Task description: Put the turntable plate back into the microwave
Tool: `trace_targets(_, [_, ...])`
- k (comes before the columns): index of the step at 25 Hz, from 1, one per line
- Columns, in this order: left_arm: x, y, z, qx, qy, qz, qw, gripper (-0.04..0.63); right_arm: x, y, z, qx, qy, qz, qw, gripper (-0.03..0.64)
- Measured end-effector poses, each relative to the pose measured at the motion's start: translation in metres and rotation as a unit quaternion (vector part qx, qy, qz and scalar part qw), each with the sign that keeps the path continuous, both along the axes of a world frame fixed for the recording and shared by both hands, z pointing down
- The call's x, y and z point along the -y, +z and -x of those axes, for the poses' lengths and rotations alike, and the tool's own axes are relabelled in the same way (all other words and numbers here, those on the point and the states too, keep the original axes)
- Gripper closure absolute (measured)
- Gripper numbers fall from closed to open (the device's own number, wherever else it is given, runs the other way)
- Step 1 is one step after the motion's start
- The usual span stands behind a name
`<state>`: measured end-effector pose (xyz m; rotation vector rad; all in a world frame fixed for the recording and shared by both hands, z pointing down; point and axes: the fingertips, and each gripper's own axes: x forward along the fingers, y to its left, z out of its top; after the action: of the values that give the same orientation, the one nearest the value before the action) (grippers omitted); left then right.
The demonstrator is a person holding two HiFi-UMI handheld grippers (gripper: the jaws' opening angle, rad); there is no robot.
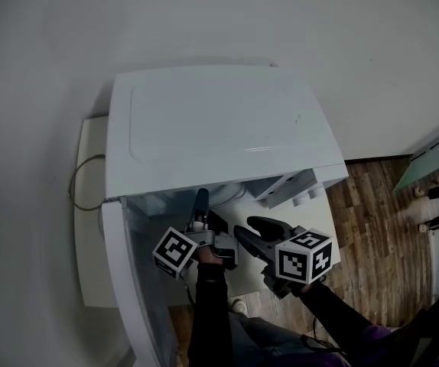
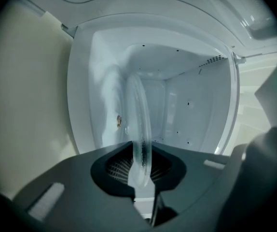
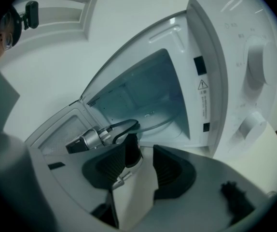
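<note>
Microwave door [image 1: 139,297] hangs open at left. The left gripper [image 1: 201,201] is at the mouth of the microwave [image 1: 219,128], jaws nearly together and clamped on the rim of the clear turntable plate [image 2: 139,124], which reaches into the cavity. The right gripper [image 3: 141,166] is just beside it, outside the opening, jaws apart and gripping nothing, with the control knobs [image 3: 261,62] further right.

The microwave top [image 1: 219,128] hides most of the turntable plate [image 1: 232,195] in the head view; the label [image 3: 203,99] at 3 o'clock of the cavity is unreadably small.
</note>
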<state>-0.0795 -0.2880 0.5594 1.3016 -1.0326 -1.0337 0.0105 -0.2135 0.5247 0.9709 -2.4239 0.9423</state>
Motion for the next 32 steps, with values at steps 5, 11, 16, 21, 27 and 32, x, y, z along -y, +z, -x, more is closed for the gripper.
trace_targets(5, [0.004, 0.001, -0.001, -0.003, 0.004, 0.006, 1.0, 0.54, 0.012, -0.001, 0.002, -0.003, 0.002, -0.006, 1.0, 0.437])
trace_targets(11, [0.009, 0.003, 0.001, -0.011, 0.0, 0.012, 0.9999, 0.545, 0.033, 0.001, 0.01, 0.027, 0.022, 0.008, 0.999, 0.437])
trace_targets(16, [0.011, 0.007, 0.001, -0.013, 0.0, 0.018, 0.9997, 0.552, 0.046, 0.011, 0.02, 0.05, 0.041, 0.032, 0.997, 0.437])
trace_targets(21, [0.013, 0.007, 0.001, -0.007, 0.003, 0.023, 0.9997, 0.555, 0.057, 0.019, 0.021, 0.061, 0.067, 0.05, 0.995, 0.439])
trace_targets(27, [0.014, 0.008, -0.001, 0.002, 0.007, 0.03, 0.9995, 0.558, 0.063, 0.028, 0.028, 0.111, 0.098, 0.097, 0.984, 0.446])
trace_targets(32, [0.016, 0.009, 0.0, 0.008, 0.011, 0.037, 0.9992, 0.558, 0.066, 0.026, 0.029, 0.129, 0.126, 0.108, 0.978, 0.505])
